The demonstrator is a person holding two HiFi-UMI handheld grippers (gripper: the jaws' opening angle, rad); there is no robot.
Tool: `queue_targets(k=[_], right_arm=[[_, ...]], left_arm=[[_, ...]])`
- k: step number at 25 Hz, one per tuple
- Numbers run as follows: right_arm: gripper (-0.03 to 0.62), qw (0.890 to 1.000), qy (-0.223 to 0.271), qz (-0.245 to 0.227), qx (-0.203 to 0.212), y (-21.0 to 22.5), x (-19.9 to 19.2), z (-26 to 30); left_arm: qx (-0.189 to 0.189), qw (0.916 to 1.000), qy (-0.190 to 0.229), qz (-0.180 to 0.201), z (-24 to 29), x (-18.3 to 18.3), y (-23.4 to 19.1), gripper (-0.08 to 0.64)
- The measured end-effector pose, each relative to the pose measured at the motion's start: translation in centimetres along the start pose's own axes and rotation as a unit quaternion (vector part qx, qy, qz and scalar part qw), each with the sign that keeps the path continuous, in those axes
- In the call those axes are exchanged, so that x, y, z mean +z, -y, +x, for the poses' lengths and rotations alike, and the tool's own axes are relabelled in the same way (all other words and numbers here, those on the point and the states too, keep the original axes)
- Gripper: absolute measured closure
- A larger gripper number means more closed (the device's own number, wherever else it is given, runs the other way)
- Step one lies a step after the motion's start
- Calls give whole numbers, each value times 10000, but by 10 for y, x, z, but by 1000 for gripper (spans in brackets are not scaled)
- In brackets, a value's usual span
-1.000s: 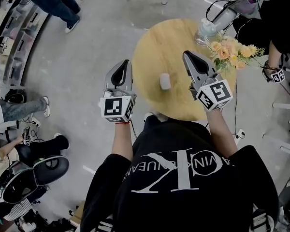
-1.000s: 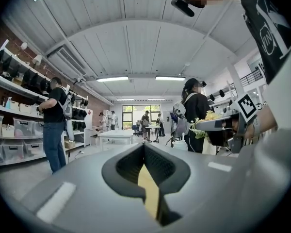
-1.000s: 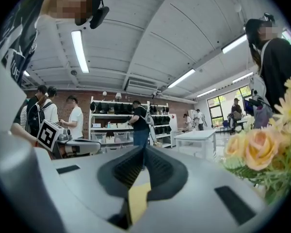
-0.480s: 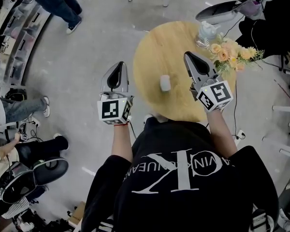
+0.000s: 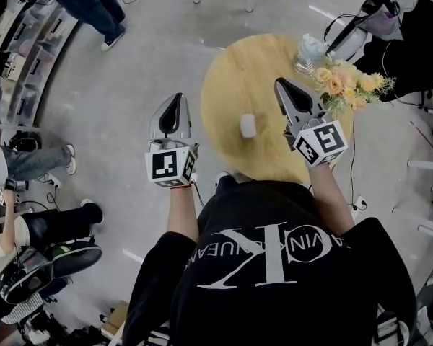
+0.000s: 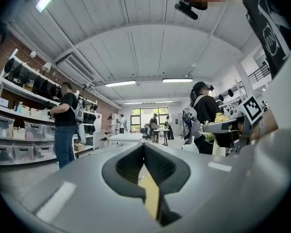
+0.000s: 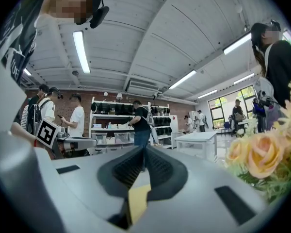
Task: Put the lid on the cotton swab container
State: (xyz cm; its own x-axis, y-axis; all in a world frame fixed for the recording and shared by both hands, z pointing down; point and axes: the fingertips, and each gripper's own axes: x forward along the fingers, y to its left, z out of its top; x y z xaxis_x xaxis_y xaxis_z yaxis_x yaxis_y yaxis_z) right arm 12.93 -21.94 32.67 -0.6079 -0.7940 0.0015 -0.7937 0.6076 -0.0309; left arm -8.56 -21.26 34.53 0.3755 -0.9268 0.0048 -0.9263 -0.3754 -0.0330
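Head view: the cotton swab container point(image 5: 247, 125) stands near the centre of the round table point(image 5: 227, 78), unmoved over the last second; no separate lid can be identified. The left gripper point(image 5: 175, 96) has drifted slightly away from the table and hangs off its left edge. The right gripper point(image 5: 280, 83) stays over the table's right part, near the flowers point(image 5: 346, 78).

Left gripper view: jaws closed together, nothing between them.

Right gripper view: jaws closed together, empty.

Assessment: neither gripper holds a lid and none approaches the container. Capping appears not yet started.
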Motion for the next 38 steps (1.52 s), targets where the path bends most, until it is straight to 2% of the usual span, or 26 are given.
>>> queue_targets(k=[22, 38], right_arm=[[566, 10000, -35, 29, 89, -3, -2, 15], [566, 9999, -113, 78, 78, 3, -9, 14]], left_arm=[[69, 10000, -39, -50, 4, -2, -12, 548], [0, 9999, -126, -44, 9, -8, -5, 548]])
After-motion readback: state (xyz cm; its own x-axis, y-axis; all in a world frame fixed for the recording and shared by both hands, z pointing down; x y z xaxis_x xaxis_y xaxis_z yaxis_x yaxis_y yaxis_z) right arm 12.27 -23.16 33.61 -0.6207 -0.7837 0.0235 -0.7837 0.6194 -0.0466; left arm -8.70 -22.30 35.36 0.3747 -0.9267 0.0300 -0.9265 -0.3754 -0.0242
